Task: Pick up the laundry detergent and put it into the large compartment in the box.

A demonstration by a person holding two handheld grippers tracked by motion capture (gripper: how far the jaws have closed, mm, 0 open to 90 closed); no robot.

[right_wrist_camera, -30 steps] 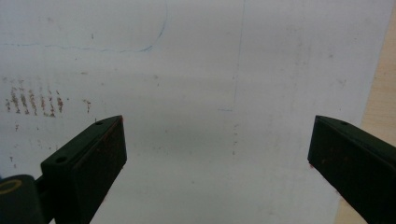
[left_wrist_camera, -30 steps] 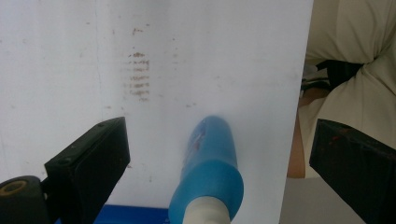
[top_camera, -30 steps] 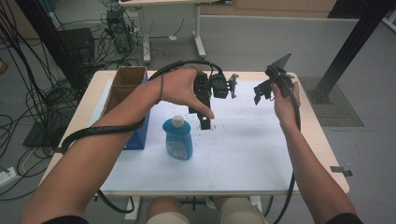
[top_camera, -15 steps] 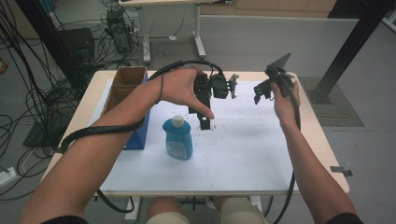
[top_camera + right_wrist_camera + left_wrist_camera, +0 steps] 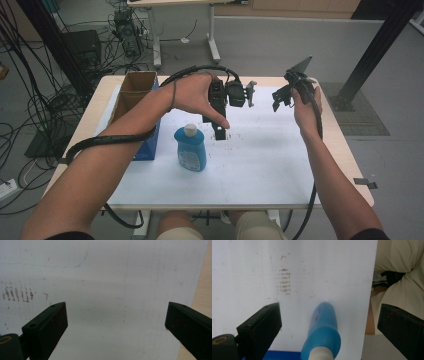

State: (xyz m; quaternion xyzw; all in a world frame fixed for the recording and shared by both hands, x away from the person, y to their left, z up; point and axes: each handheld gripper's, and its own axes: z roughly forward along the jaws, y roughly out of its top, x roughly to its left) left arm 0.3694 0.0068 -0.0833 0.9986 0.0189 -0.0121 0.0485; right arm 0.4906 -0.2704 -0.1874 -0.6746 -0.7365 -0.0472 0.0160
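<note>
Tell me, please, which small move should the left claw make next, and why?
Probably lower the left claw toward the blue bottle. In the left gripper view its jaws stand wide open with the bottle's white cap between them, not touching. The right claw is open, off to the side.

the label on the blue bottle (image 5: 190, 149) is too blurred to read.
</note>
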